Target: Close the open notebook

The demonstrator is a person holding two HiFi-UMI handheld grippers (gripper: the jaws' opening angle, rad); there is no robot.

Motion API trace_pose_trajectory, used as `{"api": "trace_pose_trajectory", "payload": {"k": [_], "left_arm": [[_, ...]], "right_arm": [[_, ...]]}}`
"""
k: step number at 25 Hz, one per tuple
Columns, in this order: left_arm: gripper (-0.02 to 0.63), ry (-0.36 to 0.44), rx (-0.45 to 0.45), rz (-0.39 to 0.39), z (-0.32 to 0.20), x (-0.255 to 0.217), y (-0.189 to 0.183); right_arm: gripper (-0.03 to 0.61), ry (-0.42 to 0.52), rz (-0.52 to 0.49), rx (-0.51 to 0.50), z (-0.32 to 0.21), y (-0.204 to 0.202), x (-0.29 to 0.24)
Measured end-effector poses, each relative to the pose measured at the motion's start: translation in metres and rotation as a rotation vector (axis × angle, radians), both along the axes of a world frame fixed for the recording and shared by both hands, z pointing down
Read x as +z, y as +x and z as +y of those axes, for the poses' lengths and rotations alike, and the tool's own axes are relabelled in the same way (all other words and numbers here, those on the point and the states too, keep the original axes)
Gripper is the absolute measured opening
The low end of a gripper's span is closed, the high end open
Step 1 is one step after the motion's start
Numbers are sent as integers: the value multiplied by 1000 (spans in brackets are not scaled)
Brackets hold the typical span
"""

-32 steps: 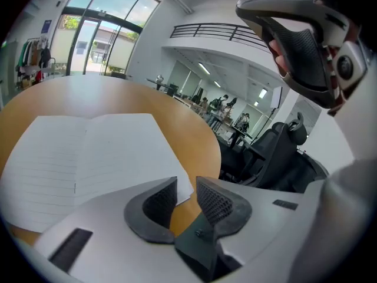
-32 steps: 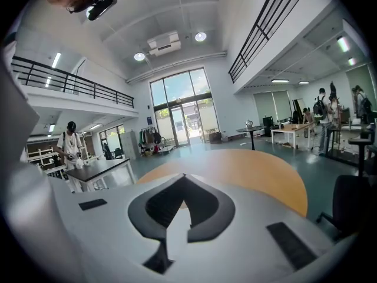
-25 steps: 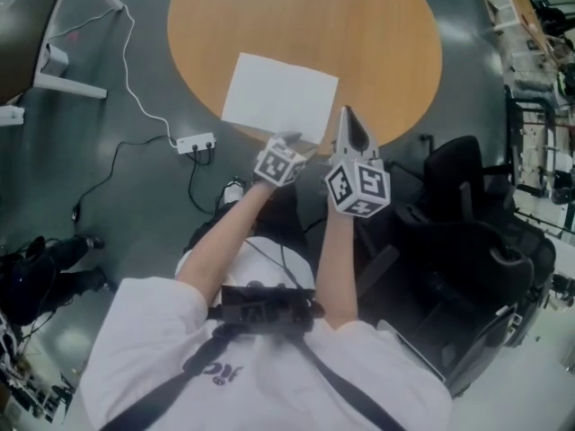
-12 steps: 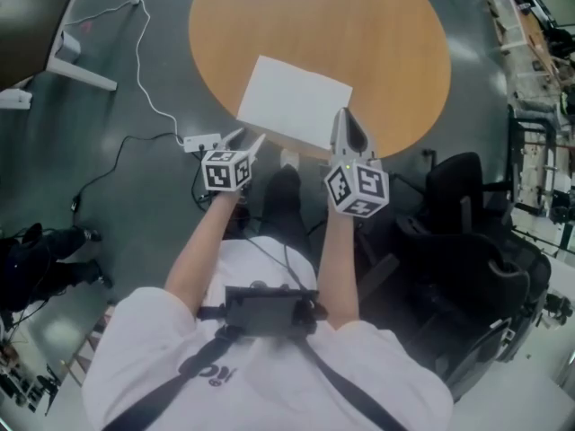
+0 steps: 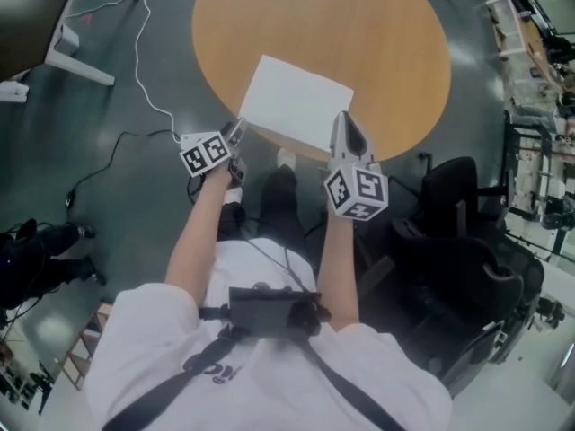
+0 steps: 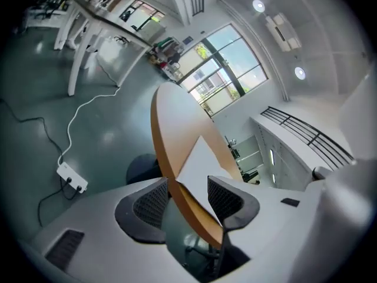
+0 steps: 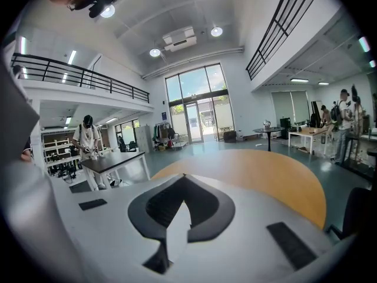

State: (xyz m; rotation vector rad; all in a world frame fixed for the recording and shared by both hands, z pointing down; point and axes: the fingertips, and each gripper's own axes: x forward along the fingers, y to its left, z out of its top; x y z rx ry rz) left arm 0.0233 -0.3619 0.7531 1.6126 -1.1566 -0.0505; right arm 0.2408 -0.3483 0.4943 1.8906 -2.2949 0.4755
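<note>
Now left gripper (image 6: 188, 183) spread, right gripper (image 7: 184, 178) closed.

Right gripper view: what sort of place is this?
Probably a big open lab or workshop hall: a mezzanine railing, a workbench with a person standing at it, and tall glass doors.

Large open lab or workshop hall. High white ceiling with recessed lights (image 7: 216, 32); railed mezzanine (image 7: 76, 75); tall glazed entrance (image 7: 197, 108); polished grey floor (image 5: 99, 115). Dark table (image 7: 112, 161) with a person (image 7: 88, 140) standing at it; power strip (image 6: 72, 177) with cable on floor; black office chair (image 5: 467, 232).
</note>
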Motion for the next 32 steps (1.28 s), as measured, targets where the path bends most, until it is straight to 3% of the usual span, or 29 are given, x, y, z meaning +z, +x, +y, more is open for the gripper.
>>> {"api": "trace_pose_trajectory", "payload": {"k": [3,12,16,21,32], "left_arm": [[222,-25,-12,38,-7,11,1],[221,-95,62,-7,-13,28,11],[149,-101,85,-22,-10,27,15],[114,-103,93,-43,-9,25,12],[51,56,211,-112,-2,-26,23]], "right_arm": [[23,-10,10,2,0,3,2],[23,-21,19,-7,-4,2,3],[23,-16,15,-7,-6,1,3],[23,-15,11,-7,-9,-2,2],[23,6,-4,-13,-13,-12,-3]]}}
